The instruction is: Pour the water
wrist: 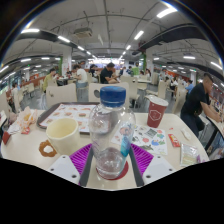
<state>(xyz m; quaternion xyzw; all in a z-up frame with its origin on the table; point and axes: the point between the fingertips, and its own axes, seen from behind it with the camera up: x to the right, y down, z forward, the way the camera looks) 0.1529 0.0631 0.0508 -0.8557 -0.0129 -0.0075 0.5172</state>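
Observation:
A clear plastic bottle (112, 135) with a blue cap (113, 96) stands upright between my fingers, a little water in its lower part. Its base sits over a red round coaster (112, 177) on the pale table (25, 152). My gripper (113, 152) is shut on the bottle, the purple pads (84, 155) pressing its left and right sides. A cream mug (62, 135) stands on the table just left of the bottle. A red paper cup (157, 112) stands beyond the right finger.
A printed tray or mat (78, 112) lies behind the mug. Small packets (175, 142) lie at the right of the table. A seated person (196, 100) is at the table's right side, with more people and tables in the hall behind.

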